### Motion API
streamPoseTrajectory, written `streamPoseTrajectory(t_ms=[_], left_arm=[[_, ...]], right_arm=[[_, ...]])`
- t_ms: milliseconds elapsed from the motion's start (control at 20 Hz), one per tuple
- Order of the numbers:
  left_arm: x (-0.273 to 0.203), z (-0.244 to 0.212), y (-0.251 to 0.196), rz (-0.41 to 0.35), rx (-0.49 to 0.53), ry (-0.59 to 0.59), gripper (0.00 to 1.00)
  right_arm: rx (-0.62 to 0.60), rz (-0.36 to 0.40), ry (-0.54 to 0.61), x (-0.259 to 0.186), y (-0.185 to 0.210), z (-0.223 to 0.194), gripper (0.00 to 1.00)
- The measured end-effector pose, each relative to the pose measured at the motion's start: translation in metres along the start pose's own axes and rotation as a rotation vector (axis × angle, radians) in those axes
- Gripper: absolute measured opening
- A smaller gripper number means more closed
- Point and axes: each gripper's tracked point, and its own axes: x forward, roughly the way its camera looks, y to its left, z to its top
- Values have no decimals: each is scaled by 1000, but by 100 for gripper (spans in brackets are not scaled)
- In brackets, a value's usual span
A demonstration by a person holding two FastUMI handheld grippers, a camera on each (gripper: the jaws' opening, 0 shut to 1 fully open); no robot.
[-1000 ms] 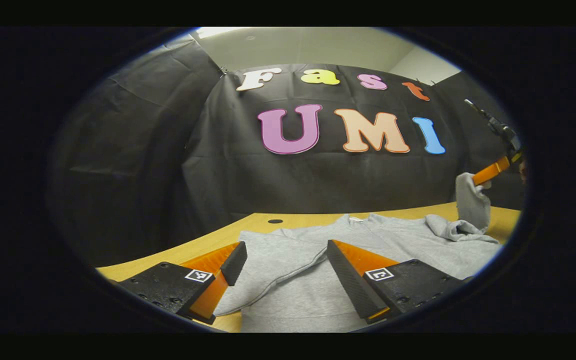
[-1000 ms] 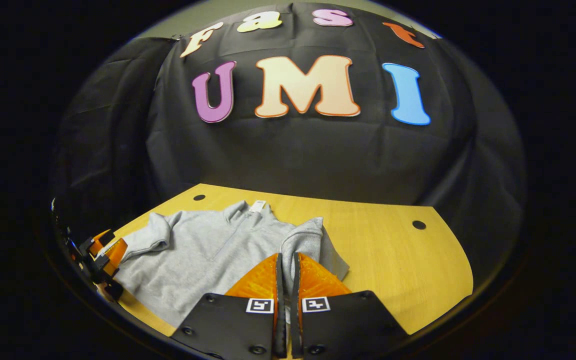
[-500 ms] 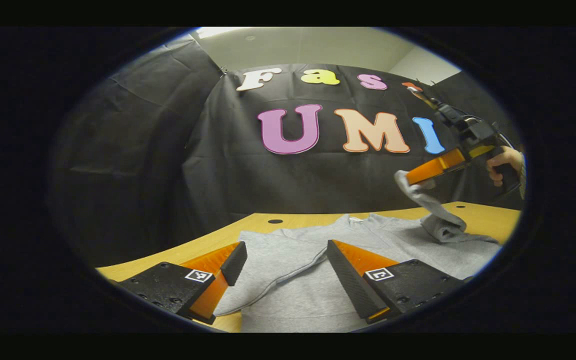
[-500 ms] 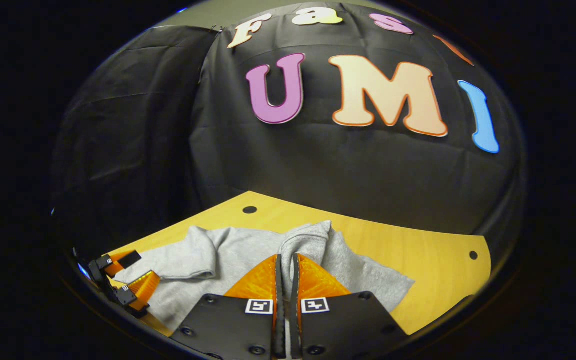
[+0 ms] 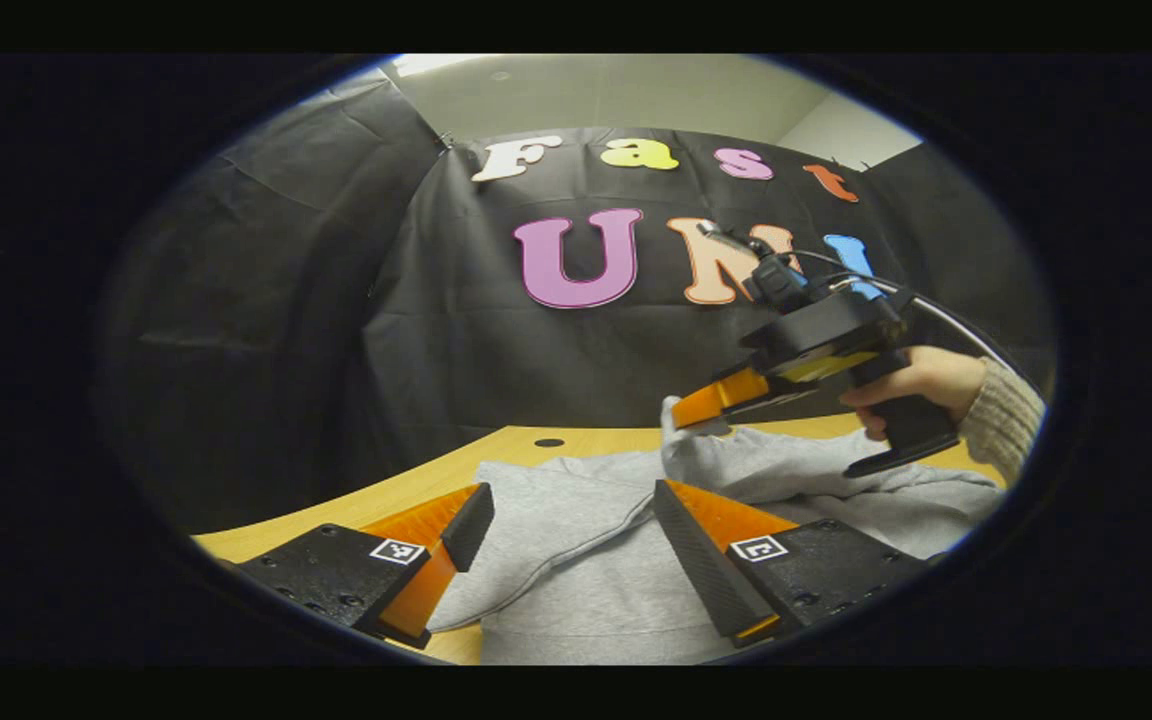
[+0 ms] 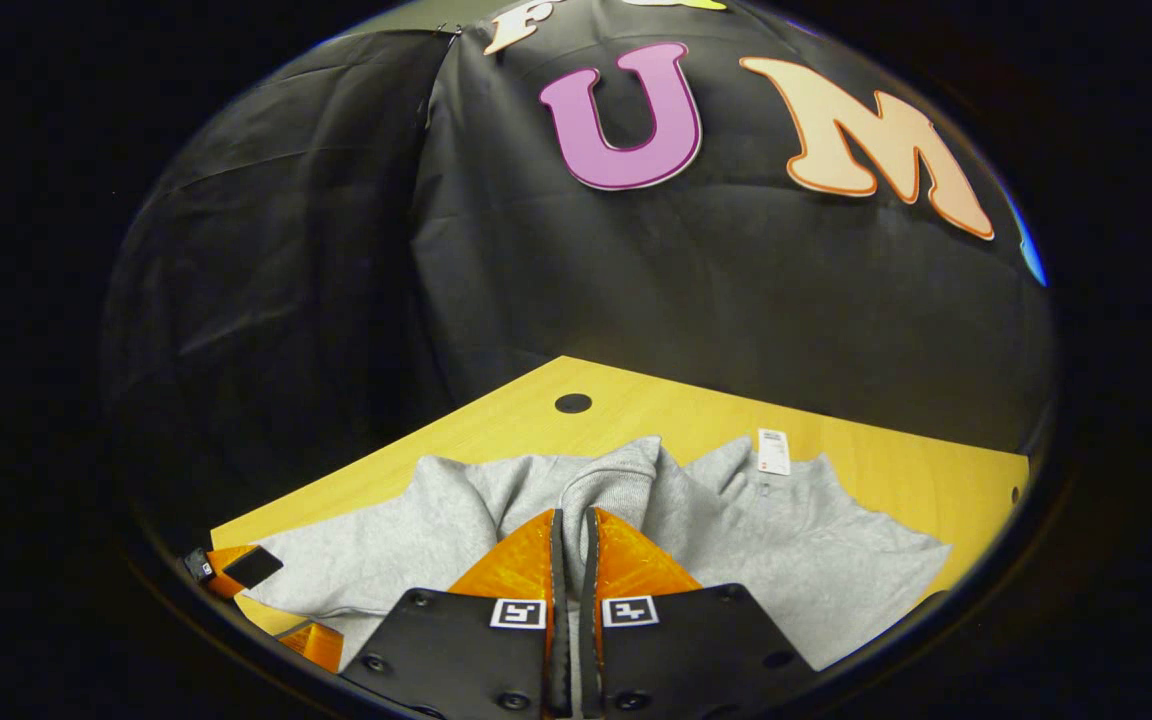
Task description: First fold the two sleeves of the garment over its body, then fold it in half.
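Observation:
A grey sweatshirt lies flat on the wooden table, collar toward the wall, one sleeve folded over its body. In the left gripper view my left gripper hovers open just above that folded sleeve, with nothing between its fingers. My right gripper, held by a hand, is shut on the cuff of the other sleeve and holds it above the middle of the body. In the right gripper view the cuff sticks up between the closed fingers of the right gripper, over the sweatshirt.
The table has round cable holes near its far edge. A white tag shows at the sweatshirt's collar. Black cloth walls close the booth behind the table. Bare wood lies beyond the collar.
My right gripper has carried the sleeve cuff from the sweatshirt's far right side leftward to above the middle of the body. My left gripper has stayed still and open.

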Motion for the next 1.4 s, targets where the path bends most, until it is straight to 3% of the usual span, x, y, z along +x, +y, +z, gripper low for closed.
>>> streamPoseTrajectory(t_ms=[250,400,450,500,550,650,950,1250,1400], left_arm=[[0,-1,0,0,0,-1,96],[1,-1,-1,0,0,-1,96],[1,-2,0,-1,0,-1,96],[2,-1,0,0,0,-1,96],[1,-2,0,0,0,-2,96],[2,-2,0,-1,0,-2,96],[2,-2,-2,-8,-1,-3,96],[2,-3,1,3,0,-2,96],[2,-3,1,3,0,-2,96]], right_arm=[[30,15,11,19,7,-12,7],[76,92,26,21,22,-17,16],[89,118,33,19,29,-18,30],[99,139,36,19,34,-17,31],[97,154,34,16,37,-18,64],[42,152,7,13,36,-12,99],[-7,92,-85,-47,3,7,98],[24,-51,-179,-151,-74,-14,98],[74,-164,-228,-209,-122,-43,98]])
